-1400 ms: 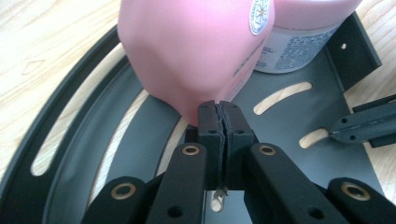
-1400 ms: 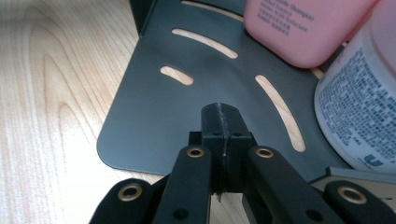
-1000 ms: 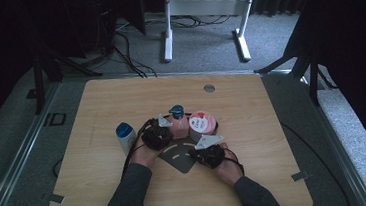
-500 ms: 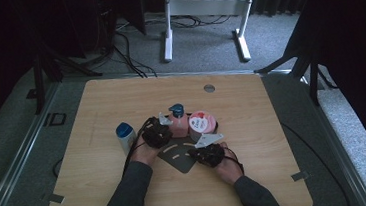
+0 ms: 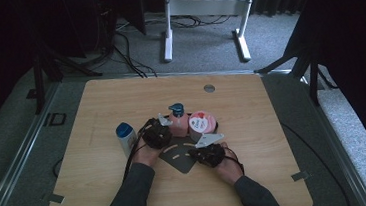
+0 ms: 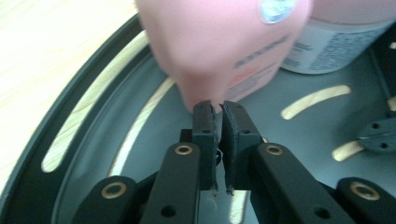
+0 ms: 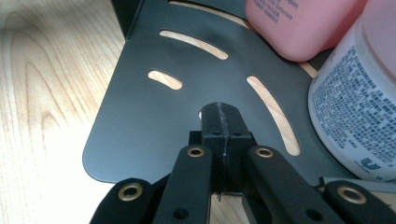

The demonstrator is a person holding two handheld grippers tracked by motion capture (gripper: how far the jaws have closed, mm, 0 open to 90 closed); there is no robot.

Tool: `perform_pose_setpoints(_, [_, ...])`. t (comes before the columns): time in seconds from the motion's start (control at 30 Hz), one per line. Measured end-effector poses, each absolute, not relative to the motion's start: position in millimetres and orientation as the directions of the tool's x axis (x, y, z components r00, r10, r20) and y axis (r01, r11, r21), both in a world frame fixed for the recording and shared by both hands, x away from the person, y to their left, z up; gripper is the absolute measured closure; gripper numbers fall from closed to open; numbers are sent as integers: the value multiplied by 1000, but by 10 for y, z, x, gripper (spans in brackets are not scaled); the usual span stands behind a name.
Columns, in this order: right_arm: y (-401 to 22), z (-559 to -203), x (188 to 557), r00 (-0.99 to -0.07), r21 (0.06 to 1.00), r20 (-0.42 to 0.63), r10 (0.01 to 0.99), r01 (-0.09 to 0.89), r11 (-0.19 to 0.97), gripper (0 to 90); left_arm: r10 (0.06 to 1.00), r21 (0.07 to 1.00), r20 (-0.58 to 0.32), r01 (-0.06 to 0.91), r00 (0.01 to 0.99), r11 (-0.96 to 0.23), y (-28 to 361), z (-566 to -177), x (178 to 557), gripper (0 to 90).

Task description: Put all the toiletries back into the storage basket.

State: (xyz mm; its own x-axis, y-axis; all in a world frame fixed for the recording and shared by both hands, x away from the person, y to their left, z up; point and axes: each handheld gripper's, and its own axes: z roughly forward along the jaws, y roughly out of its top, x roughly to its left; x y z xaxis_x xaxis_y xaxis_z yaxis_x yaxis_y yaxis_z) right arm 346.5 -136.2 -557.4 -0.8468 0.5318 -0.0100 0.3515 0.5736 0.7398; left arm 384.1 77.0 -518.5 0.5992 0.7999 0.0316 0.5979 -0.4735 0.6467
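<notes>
At the near middle of the wooden table [image 5: 103, 190], two forearms come in from the bottom edge and angle inward toward a black slotted tray [image 5: 178, 156]. The left tool [image 5: 157, 133] sits at the tray's left edge, its hand tilted toward the pink bottle [image 5: 179, 125] with the blue cap, which stands on the tray. A white bottle with a blue cap [image 5: 126, 137] stands on the table just left of that hand. The right tool [image 5: 208, 152] lies lower, at the tray's near right edge, aimed toward the white jar with the pink lid [image 5: 202, 125], which stands just right of the pink bottle.

The left gripper view shows the left tool [image 6: 217, 106] with a narrow slit between its jaws, which have just been opening; nothing lies between them, and the pink bottle [image 6: 219, 42] stands just beyond the tips. The right gripper view shows the right tool [image 7: 223, 111] fully closed, empty, over the tray's floor [image 7: 140, 126], with the jar's printed label [image 7: 355, 116] at right.
</notes>
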Motion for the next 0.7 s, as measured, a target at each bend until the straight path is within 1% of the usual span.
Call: perform_pose_setpoints(0.7, [-1376, -5573, 3478, -849, 739, 4, 528, 359, 570, 900, 806, 656, 19, 601, 591, -456, 762, -5186, 3991, 820])
